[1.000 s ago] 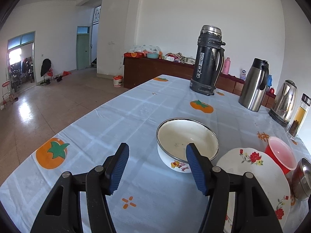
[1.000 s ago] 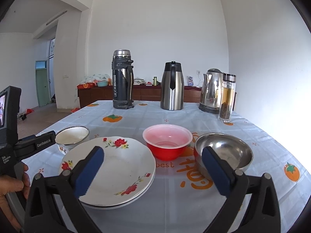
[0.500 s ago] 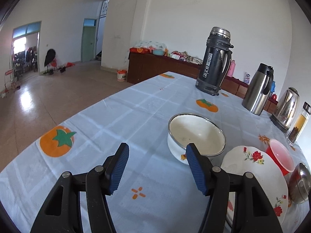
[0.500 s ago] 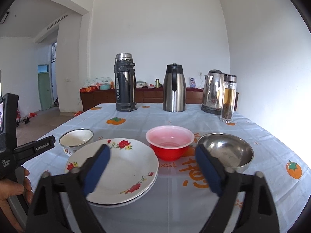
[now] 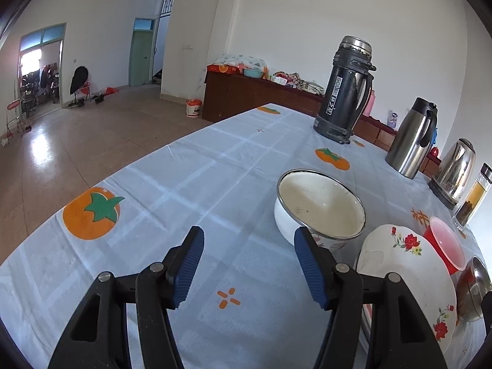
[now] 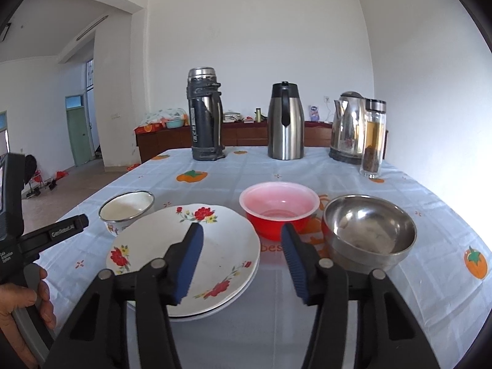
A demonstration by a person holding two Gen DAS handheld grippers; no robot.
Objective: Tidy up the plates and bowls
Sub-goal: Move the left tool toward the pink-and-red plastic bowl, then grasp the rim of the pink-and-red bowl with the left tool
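Daylight fills the room, bright and even, and both views are sharp with no motion blur. The tiled floor (image 5: pixel 46 150) carries a white glare patch below the open doorway (image 5: pixel 40 67), and the right side of the tablecloth (image 6: pixel 461 215) washes out pale. Fisheye distortion bends straight edges, with dark vignetted corners.

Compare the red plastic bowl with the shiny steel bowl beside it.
The red plastic bowl is opaque red with a pale pink inside; the shiny steel bowl is bare reflective metal. The red plastic bowl looks smaller and sits farther from the camera; the steel bowl sits nearer the table's right edge. Both stand upright, seemingly empty.
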